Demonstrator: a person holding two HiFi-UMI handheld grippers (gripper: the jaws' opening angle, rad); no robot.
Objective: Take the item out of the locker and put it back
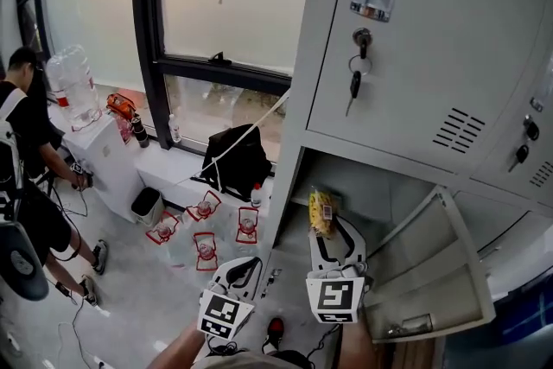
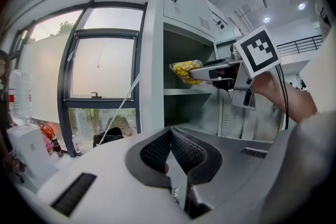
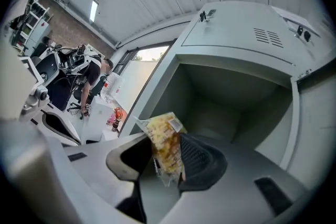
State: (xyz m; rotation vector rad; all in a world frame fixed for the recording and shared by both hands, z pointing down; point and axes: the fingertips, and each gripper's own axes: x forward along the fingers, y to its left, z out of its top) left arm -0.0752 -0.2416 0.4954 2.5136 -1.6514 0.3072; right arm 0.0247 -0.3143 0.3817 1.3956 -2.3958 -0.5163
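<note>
Room: a bright room with a tall dark-framed window on my left and a bank of pale grey metal lockers straight ahead.
Locker: one lower compartment stands open, its grey door swung out to my right; the shelf inside looks bare.
Right gripper: my right gripper is clamped on the small yellow crinkly plastic snack packet, with the ribbed pads pressing both its faces.
Left gripper: my left gripper has its jaws closed together with nothing between them, and it sits beside the right one, further from the opening.
Key relation: the open compartment lies directly beyond my right jaws, so the packet is at its mouth, held in the air and resting on nothing. The right hand is clearly the nearer one.
Packet axis: its long side runs out past the jaw tips towards the locker, leaning slightly left.
Packet look: mottled yellow with a white label at the top corner and a clear crimped edge below the pads. It seems light and floppy.
</note>
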